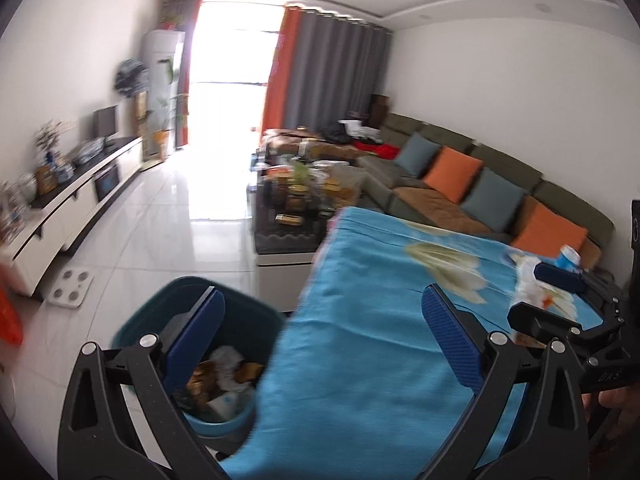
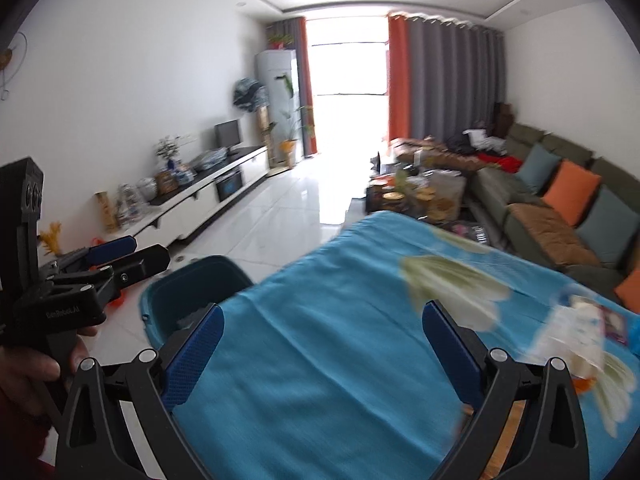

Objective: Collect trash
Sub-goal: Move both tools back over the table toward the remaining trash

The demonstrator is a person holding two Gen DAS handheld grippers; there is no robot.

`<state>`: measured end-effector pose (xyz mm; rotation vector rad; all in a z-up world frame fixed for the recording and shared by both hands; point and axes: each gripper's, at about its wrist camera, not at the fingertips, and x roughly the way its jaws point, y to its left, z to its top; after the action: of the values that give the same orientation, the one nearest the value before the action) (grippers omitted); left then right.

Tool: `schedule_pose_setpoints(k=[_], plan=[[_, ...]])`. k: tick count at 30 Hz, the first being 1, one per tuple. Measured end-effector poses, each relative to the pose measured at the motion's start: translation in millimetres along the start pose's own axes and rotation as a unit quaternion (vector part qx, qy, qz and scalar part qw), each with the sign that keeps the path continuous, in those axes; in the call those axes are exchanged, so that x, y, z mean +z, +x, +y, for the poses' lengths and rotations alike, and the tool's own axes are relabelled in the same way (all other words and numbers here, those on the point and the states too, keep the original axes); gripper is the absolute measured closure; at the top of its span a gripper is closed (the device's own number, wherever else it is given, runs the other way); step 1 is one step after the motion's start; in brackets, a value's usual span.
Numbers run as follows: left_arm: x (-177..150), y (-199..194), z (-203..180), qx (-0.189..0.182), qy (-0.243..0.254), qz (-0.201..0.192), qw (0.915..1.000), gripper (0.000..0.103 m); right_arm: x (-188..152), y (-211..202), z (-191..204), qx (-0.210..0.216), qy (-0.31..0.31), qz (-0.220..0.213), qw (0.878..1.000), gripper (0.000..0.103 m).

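A teal trash bin (image 1: 192, 320) stands on the floor left of a table under a blue flowered cloth (image 1: 380, 300); it holds several wrappers and papers (image 1: 224, 380). My left gripper (image 1: 324, 332) is open and empty, with one finger over the bin and the other over the cloth. My right gripper (image 2: 324, 344) is open and empty above the cloth (image 2: 340, 320); the bin (image 2: 192, 292) shows to its left. White crumpled trash (image 2: 572, 332) lies blurred on the cloth at the right. In the left wrist view the right gripper (image 1: 560, 304) is near that trash (image 1: 532, 280).
A cluttered coffee table (image 1: 296, 196) stands beyond the cloth-covered table. A green sofa (image 1: 480, 184) with orange and grey cushions runs along the right wall. A white TV cabinet (image 1: 80, 192) lines the left wall. A white scale (image 1: 72, 284) lies on the tiled floor.
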<state>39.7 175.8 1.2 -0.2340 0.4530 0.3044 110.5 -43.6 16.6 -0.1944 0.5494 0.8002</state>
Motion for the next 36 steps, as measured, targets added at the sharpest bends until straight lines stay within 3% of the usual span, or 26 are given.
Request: schedule_pose_setpoints(k=[7, 18, 25, 36], plan=[[-9, 8, -59, -0.071, 0.041, 0.009, 0.9966, 0.006, -37, -44, -37, -0.076, 0.030, -0.028, 0.996, 0.007], [-37, 28, -146, -0.163, 0.098, 0.042, 0.9808, 0.006, -81, -91, -99, -0.176, 0.101, -0.046, 0.978, 0.007], [-50, 38, -177, -0.188, 0.122, 0.058, 0.9729, 0.006, -100, -109, -123, -0.207, 0.126, -0.043, 0.969, 0.007], [-63, 66, -209, -0.207, 0.146, 0.095, 0.9627, 0.006, -108, -107, -143, -0.209, 0.145, -0.035, 0.966, 0.007]])
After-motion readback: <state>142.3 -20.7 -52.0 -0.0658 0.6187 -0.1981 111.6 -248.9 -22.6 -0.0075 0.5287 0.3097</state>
